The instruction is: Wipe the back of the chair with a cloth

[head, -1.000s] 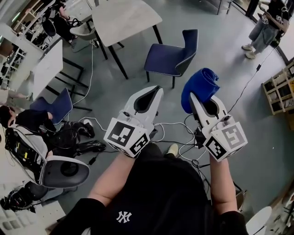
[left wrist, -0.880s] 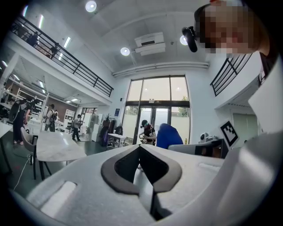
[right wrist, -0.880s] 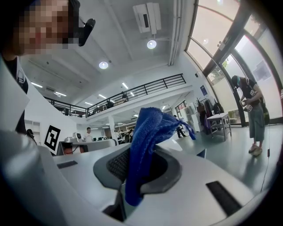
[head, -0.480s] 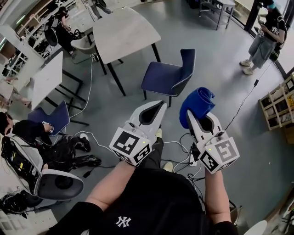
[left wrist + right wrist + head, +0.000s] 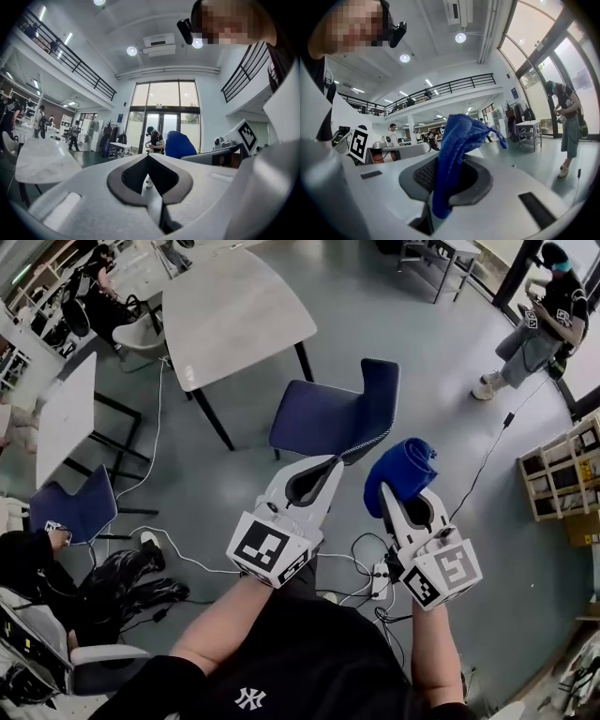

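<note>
Head view — right gripper clamps blue cloth near chair.

Blue chairs: two. Blue cloth: one. Hand-held tools: two.

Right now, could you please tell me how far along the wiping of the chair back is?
Done: the blue cloth is picked up, clamped in the right gripper. In hand: both grippers are held in the air short of the blue chair; the left gripper is shut and empty. Left: the chair back looks untouched by the cloth, so all the wiping remains.
</note>
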Available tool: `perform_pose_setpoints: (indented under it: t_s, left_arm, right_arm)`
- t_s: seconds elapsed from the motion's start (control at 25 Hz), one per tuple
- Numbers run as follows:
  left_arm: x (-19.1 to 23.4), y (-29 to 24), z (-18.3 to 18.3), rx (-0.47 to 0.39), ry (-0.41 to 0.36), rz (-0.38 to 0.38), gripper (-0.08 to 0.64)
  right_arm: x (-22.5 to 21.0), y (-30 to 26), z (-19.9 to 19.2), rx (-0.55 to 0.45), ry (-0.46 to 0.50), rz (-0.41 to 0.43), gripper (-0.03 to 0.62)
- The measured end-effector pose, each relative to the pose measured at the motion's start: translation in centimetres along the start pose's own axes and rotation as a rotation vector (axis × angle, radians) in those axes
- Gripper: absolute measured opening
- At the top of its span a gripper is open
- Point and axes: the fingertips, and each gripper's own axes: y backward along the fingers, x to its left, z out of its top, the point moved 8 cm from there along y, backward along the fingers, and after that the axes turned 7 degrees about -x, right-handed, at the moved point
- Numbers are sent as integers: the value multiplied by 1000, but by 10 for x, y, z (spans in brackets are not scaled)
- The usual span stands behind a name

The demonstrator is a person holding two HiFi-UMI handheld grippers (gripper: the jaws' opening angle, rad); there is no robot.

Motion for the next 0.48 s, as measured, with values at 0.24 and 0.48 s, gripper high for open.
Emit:
perform_pose_setpoints:
  t_s: [0.24,0.48]
  left_arm:
    - [110,-55,-16,27,31,-40,8]
    - [202,-84,-20,35,75,-63,8]
  right_arm:
    - [-41,-111,-14,77,-39,-50,63]
    - [-52,-201,-15,130,-15,-76,63]
